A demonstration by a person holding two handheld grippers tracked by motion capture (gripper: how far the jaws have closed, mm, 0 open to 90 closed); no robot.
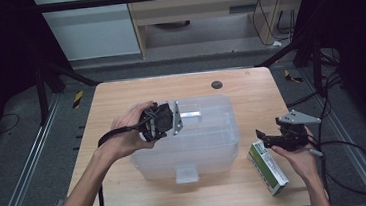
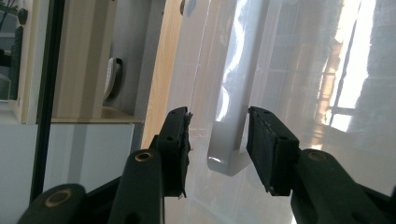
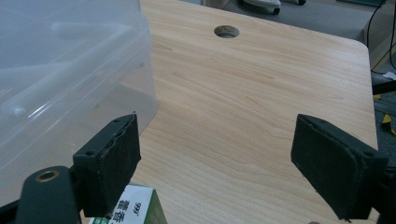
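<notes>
Clear lidded plastic bin sits mid-table, small green-white carton just beside its right end. Left gripper over lid, jaws apart straddling white lid handle; likely a lift: close squarely on the bar. Right gripper jaws wide open, empty, above carton

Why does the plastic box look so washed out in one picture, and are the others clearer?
In the left gripper view, window glare whitens the box lid around its handle; in the right gripper view, the table is sharp and evenly lit; the high view has dark surroundings.
</notes>
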